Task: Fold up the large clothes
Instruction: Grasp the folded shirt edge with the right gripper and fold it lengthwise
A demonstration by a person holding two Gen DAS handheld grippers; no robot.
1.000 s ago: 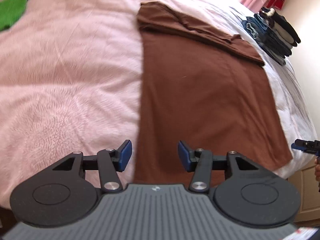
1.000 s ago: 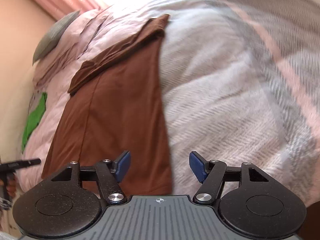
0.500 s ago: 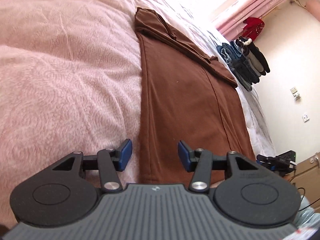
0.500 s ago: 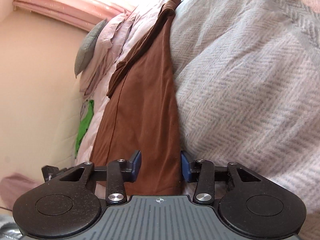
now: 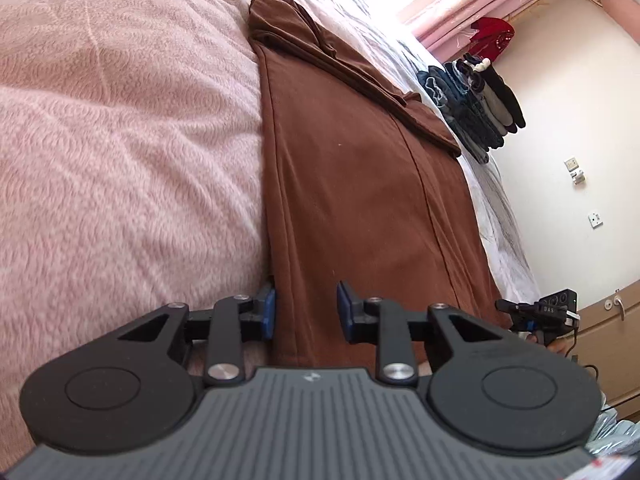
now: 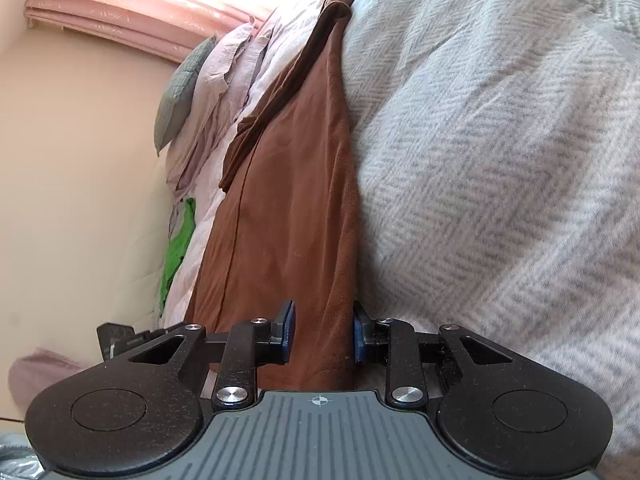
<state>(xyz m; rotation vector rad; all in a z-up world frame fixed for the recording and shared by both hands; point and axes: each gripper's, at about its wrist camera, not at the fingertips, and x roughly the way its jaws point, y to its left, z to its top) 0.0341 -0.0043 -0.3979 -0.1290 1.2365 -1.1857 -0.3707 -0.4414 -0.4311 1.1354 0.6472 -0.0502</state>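
Lying flat and lengthwise on the bed: a brown garment [image 5: 352,184], running away from both cameras, with a folded sleeve crossing its far end at a slant. Resting partly on a fuzzy pink blanket [image 5: 120,160] along one long edge and on a grey-white herringbone blanket [image 6: 500,160] along the other.

Working at the near hem: the left gripper [image 5: 306,312] straddling the corner beside the pink blanket, one blue pad just outside the cloth's edge, the other standing on the cloth. Having just been narrowing, with brown fabric filling the gap; not possible to tell whether actually squeezing.

Mirroring it at the opposite near corner: the right gripper [image 6: 322,332], one pad at the garment's edge beside the herringbone blanket, the other over the cloth. Likewise just been drawing together around fabric, with a real pinch not possible to confirm.

Sitting farther off: a stack of folded dark clothes [image 5: 472,104] beyond the sleeve, a green cloth [image 6: 178,248] and a grey pillow [image 6: 180,92] by the wall, pink curtains [image 5: 500,0] glowing behind.
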